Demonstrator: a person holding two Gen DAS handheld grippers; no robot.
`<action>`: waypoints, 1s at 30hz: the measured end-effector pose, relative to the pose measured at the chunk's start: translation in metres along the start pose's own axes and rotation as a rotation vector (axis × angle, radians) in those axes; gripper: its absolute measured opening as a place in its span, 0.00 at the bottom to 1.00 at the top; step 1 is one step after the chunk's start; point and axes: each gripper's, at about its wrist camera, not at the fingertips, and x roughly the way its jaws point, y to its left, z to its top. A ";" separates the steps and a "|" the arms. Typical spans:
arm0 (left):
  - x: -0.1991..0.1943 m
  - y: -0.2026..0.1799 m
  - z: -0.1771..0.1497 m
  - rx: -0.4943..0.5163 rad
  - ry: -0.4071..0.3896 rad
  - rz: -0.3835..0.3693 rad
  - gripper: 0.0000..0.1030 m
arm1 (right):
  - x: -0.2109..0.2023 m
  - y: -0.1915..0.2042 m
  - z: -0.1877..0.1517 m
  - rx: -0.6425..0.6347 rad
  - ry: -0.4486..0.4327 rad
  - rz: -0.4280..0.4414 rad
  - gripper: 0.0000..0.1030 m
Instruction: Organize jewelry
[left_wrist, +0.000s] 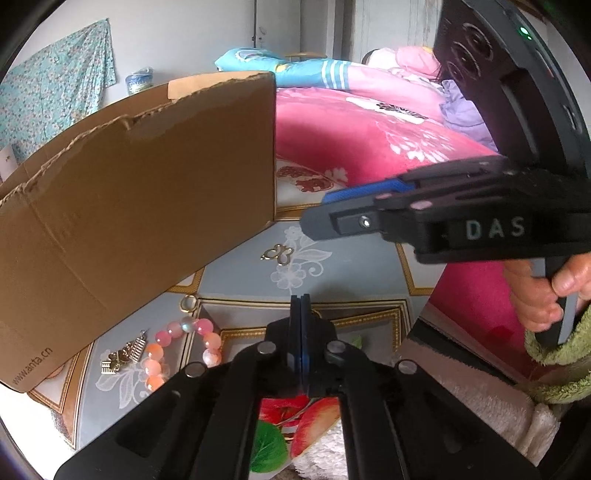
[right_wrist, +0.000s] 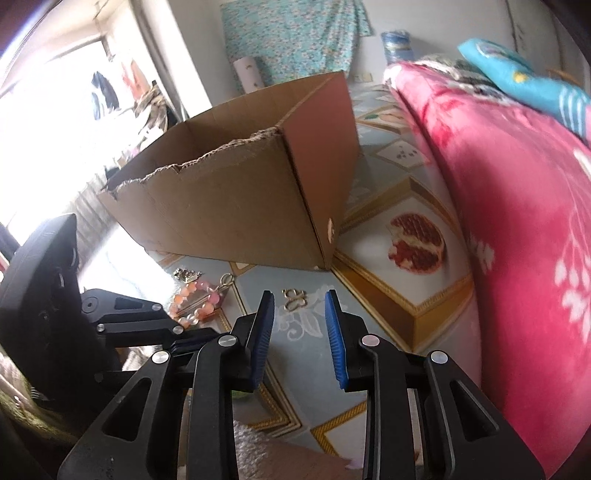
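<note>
Dominating the far left, a brown corrugated box (right_wrist: 258, 199) stands open-topped, its near rim torn ragged, on a printed cloth (right_wrist: 373, 266) with gold-bordered panels; a plush pink blanket (right_wrist: 517, 221) walls in the right. Near the box's base lie a pink-and-orange bead bracelet (left_wrist: 184, 350), round and glossy, a small gold charm cluster (left_wrist: 123, 356), and a gold butterfly clasp (right_wrist: 294, 299), its long axis running near-to-far. Bare cloth surrounds the clasp. The right gripper (right_wrist: 300, 295) hovers with fingers parted, nothing between them; the left gripper (left_wrist: 300, 299) has fingers pressed together, empty.
</note>
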 end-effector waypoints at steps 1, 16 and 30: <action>0.000 0.002 -0.001 -0.009 -0.001 0.003 0.00 | 0.000 0.000 0.001 0.000 -0.001 0.000 0.26; -0.019 0.017 -0.002 -0.075 -0.030 0.037 0.00 | -0.009 -0.005 -0.010 0.067 -0.009 -0.005 0.26; -0.004 -0.003 0.002 -0.015 0.061 0.045 0.00 | -0.015 -0.010 -0.018 0.097 -0.030 0.027 0.26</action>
